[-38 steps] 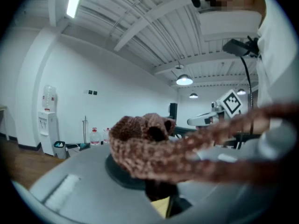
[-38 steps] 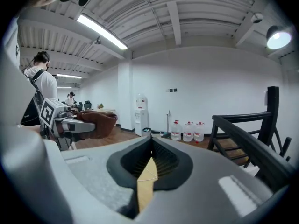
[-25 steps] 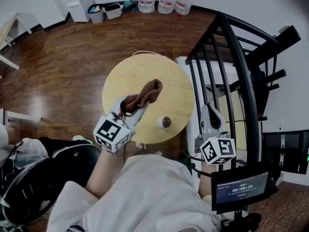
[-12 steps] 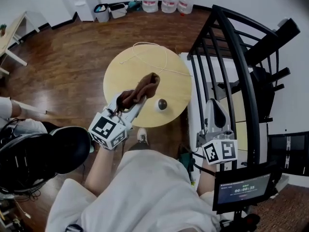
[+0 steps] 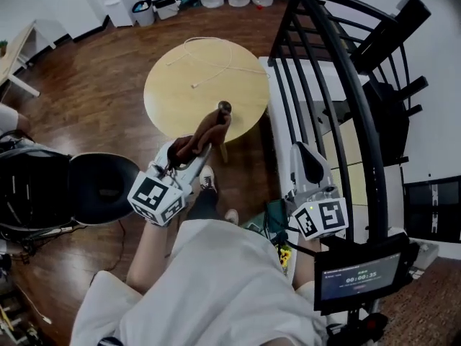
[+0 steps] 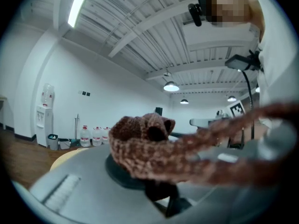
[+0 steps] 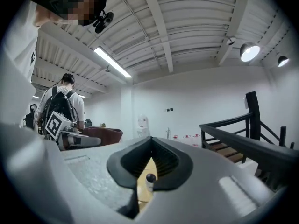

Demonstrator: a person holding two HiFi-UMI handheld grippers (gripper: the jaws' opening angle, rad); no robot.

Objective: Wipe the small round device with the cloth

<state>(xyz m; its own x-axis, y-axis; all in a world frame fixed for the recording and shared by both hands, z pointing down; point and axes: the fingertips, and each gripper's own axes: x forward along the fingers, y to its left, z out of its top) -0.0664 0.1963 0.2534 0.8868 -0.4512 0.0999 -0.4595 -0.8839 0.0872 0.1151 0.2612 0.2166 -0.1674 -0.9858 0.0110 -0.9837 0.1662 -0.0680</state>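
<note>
Head view: left tongs point(image 5: 204, 148) clamp brown cloth point(image 5: 209, 128); right tongs point(image 5: 302, 150) closed, empty; monitor point(image 5: 356, 280) text too small.

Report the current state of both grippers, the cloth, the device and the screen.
left gripper: shut on the cloth.
right gripper: shut, nothing between its jaws.
cloth: bunched, clamped in the left gripper.
small round device: standing on the round table near its edge, not held.
screen: lit.
</note>
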